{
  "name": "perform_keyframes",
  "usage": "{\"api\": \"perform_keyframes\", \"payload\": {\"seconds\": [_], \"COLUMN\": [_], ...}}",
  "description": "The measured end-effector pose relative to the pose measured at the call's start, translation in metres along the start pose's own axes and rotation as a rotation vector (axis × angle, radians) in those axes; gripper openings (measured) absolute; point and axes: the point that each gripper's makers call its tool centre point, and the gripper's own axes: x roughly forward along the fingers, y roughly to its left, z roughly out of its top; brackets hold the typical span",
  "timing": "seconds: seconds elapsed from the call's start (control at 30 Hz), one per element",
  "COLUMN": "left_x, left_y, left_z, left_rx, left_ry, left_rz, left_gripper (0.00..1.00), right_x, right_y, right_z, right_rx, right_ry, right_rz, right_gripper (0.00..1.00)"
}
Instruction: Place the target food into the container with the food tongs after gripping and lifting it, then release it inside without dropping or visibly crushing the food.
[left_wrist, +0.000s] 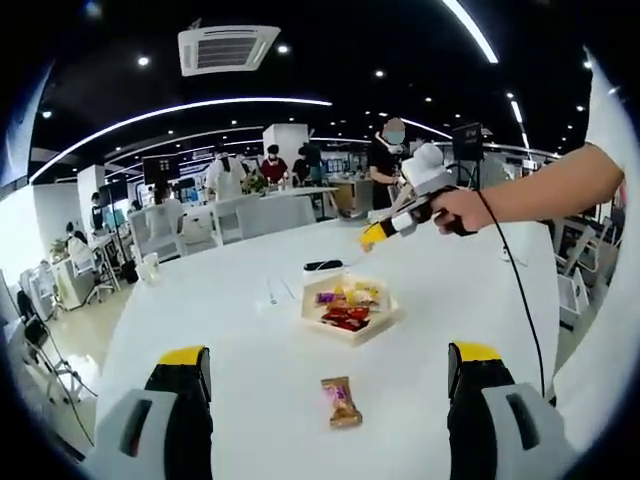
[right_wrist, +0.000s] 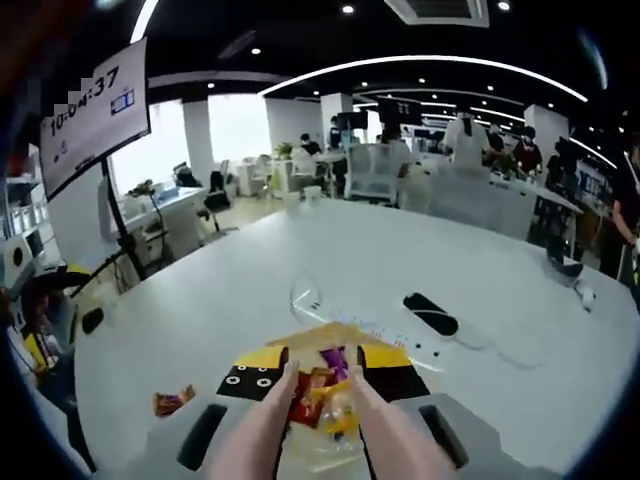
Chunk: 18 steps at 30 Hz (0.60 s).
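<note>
in the left gripper view, the left gripper (left_wrist: 330, 365) stands with its two yellow-tipped jaws wide apart and nothing between them, low over the white table (left_wrist: 200, 300). a wrapped snack (left_wrist: 342, 402) lies on the table between those jaws, a little ahead of them. further ahead sits the container (left_wrist: 348, 310), a shallow pale tray with coloured wrapped snacks in it, and past it a small dark object (left_wrist: 323, 266). up and to the right, a hand (left_wrist: 462, 210) holds the right gripper (left_wrist: 372, 234) in the air above the far side of the container. in the right gripper view, the right gripper (right_wrist: 322, 378) clasps pink food tongs (right_wrist: 262, 425), whose two arms reach forward over the container (right_wrist: 330, 335); the tong tips stand apart over the snacks, and whether they touch any i cannot tell. the lone wrapped snack (right_wrist: 172, 401) lies well to the left of the tongs.
</note>
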Motion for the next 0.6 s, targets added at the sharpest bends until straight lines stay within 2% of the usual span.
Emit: {"api": "perform_keyframes", "payload": {"seconds": [0.23, 0.3, 0.4, 0.47, 0.53, 0.6], "left_x": [-0.002, -0.002, -0.002, -0.001, -0.001, 0.0], "left_y": [-0.001, -0.002, -0.002, -0.005, -0.006, -0.009], "left_z": [0.004, 0.004, 0.007, 0.01, 0.011, 0.011], "left_rx": [-0.001, -0.004, -0.001, -0.003, 0.003, 0.007], "left_ry": [-0.019, -0.02, -0.028, -0.037, -0.041, -0.043], "left_rz": [-0.007, -0.012, -0.014, -0.025, -0.029, -0.034], "left_gripper": [0.99, 0.99, 0.99, 0.99, 0.99, 0.99], "right_x": [-0.011, -0.017, -0.031, -0.044, -0.052, -0.07], "right_y": [0.002, 0.002, 0.001, 0.007, 0.006, 0.008], "right_z": [-0.004, -0.006, -0.007, -0.011, -0.012, -0.014], "right_rx": [0.002, 0.03, 0.075, 0.144, 0.132, 0.105], "right_ry": [0.008, 0.015, 0.007, 0.002, -0.003, -0.014], "right_rz": [-0.013, -0.011, -0.012, 0.007, -0.003, -0.021], "right_gripper": [0.27, 0.27, 0.27, 0.27, 0.27, 0.28]}}
